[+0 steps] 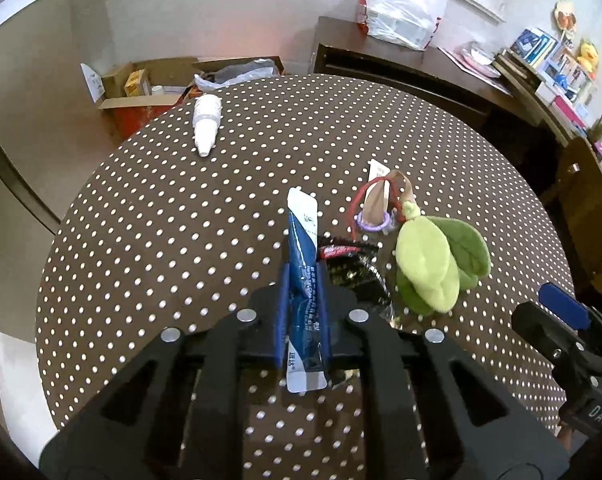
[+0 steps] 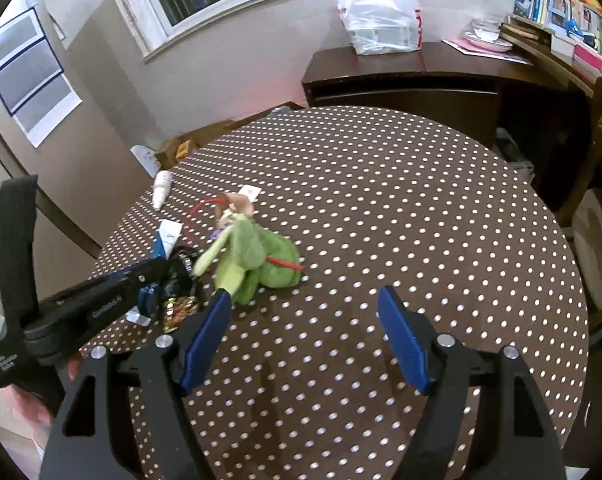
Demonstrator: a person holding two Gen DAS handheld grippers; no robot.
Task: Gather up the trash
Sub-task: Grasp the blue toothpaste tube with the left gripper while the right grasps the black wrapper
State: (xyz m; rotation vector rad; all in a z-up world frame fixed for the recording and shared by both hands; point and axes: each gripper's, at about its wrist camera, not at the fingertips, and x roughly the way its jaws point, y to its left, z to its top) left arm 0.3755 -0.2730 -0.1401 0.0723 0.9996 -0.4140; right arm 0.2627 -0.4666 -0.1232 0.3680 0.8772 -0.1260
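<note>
A: Left tongs [image 1: 303, 280] clamped on blue sachet [image 1: 303, 256], lifted just above dotted desk [image 1: 141, 240]. Right tongs [image 2: 305, 320] spread wide, holding nothing.

B: Rest of trash?

A: Dark wrapper [image 1: 355, 268] just right of sachet, beside green plush toy [image 1: 437, 264]. White bottle [image 1: 205, 122] lying flat near far desk edge, well apart.

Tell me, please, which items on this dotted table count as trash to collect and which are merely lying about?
Trash:
blue sachet, clamped in the left gripper
white bottle
dark crumpled wrapper

Lying about:
green plush toy
plastic bag on the sideboard
</note>
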